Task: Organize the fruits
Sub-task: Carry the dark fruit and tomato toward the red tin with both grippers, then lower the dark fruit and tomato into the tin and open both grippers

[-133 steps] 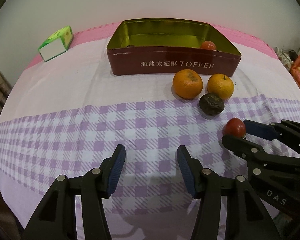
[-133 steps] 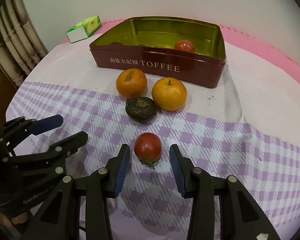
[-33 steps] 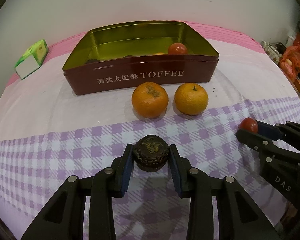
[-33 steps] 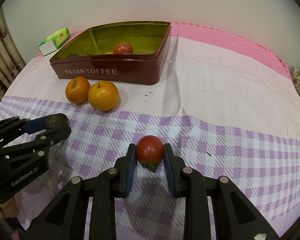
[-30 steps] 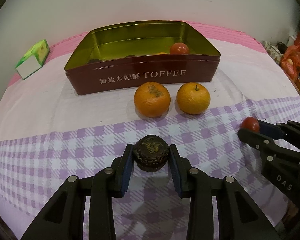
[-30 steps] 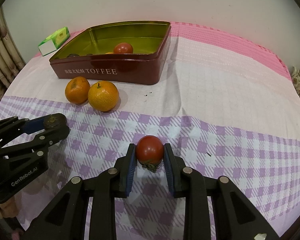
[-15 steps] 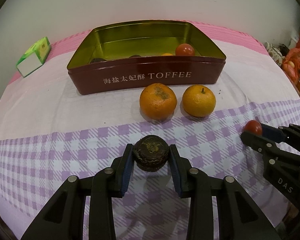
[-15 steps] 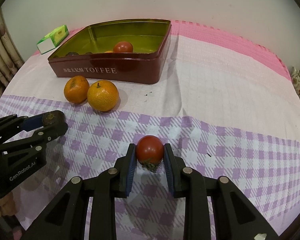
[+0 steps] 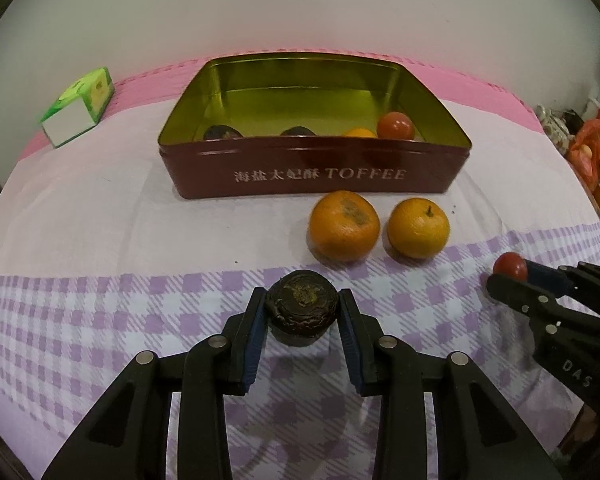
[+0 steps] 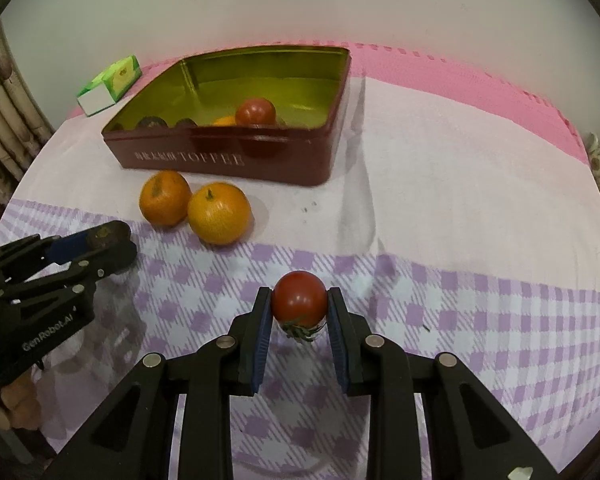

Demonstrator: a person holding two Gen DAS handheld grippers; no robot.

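Above the checked tabletop (image 9: 100,320), I am gripping a dark wrinkled fruit (image 9: 303,307) in my left claw (image 9: 303,320) and a tomato (image 10: 299,299) in my right claw (image 10: 299,320), short of the two oranges (image 9: 343,231) and the tin (image 9: 312,176).

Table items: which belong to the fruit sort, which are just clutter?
Job: dark fruit in left gripper; tomato in right gripper; two oranges; toffee tin holding fruit.
Clutter: green carton; checked tablecloth.

Home setting: checked tablecloth (image 9: 100,320), toffee tin (image 9: 312,176), curtain (image 10: 4,120) beside table.
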